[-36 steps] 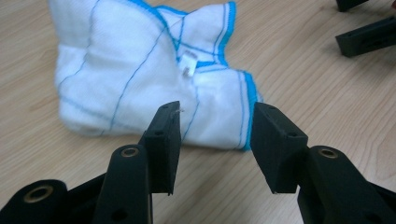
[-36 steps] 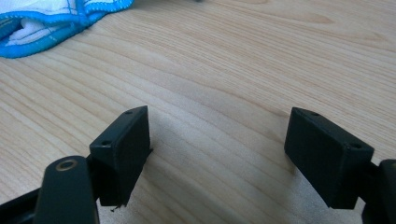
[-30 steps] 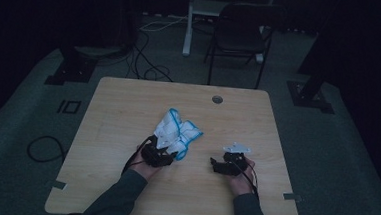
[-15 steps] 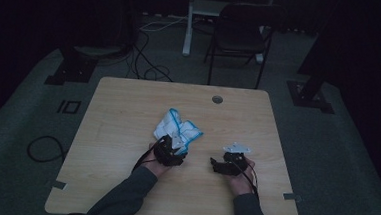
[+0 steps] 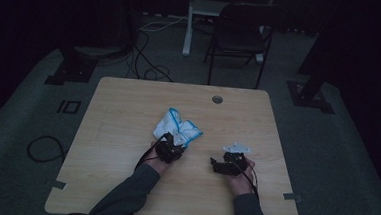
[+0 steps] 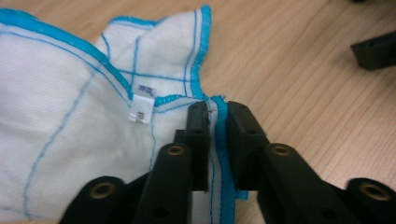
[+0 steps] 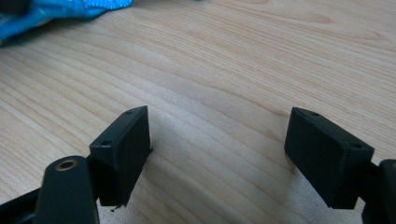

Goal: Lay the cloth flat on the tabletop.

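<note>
Left tool jaws had just closed, pinching blue-hemmed cloth edge, frame centre. Right tool spread, idle on desk. Grasp done; cloth still crumpled.

A crumpled white cloth with blue stitched edges lies on the light wooden tabletop just below the middle of the high view, and the left tool sits at its lower edge, with the cloth's hem between its jaws. The right tool rests on the tabletop to the right of the cloth, apart from it. Beyond the tabletop's far edge, at the upper middle of the frame, a dark folding chair stands on the floor.
</note>
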`<state>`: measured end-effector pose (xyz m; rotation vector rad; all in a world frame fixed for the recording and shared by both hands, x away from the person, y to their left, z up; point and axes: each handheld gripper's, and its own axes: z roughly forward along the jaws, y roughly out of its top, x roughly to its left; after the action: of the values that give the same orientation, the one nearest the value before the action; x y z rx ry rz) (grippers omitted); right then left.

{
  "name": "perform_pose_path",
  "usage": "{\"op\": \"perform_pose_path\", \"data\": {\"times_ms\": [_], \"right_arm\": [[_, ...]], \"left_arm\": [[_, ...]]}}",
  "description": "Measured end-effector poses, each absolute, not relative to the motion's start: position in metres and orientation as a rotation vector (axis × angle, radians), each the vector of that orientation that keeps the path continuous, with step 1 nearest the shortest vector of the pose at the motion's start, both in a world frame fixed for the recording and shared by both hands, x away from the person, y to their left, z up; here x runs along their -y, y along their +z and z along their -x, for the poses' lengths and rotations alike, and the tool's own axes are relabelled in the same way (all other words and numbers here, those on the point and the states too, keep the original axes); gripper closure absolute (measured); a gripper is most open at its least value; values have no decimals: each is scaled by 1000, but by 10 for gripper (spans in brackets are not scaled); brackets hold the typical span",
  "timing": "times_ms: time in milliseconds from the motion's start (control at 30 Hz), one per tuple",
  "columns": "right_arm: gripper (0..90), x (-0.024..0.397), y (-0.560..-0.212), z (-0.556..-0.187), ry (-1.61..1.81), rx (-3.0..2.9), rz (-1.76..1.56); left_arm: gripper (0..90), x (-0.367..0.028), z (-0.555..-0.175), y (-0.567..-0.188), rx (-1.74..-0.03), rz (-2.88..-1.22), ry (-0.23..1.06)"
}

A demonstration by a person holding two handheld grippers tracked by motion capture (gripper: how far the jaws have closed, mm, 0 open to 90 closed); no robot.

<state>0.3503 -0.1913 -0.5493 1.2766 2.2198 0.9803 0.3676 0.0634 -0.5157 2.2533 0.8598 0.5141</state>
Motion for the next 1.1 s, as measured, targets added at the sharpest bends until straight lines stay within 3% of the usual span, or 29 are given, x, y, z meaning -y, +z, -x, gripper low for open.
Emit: {"op": "perform_pose_path", "data": {"times_ms": [300, 700, 767, 800, 833, 1100], "right_arm": [[223, 191, -549, -350, 981, -2221, -1276], [253, 191, -549, -349, 985, -2218, -1272], [351, 190, -549, -347, 998, -2221, -1254], [351, 190, -549, -347, 998, -2221, -1254], [485, 190, -547, -347, 999, -2211, -1262], [615, 185, -541, -347, 1029, -2190, -1266]], "left_arm": [[887, -82, -365, -504, -914, -2179, 520], [892, -109, -353, -494, -1003, -2045, 564], [893, -118, -350, -493, -1023, -2023, 572], [893, -122, -349, -492, -1031, -2012, 579], [893, -126, -348, -491, -1040, -2004, 585], [893, -151, -342, -490, -1108, -1933, 609]]}}
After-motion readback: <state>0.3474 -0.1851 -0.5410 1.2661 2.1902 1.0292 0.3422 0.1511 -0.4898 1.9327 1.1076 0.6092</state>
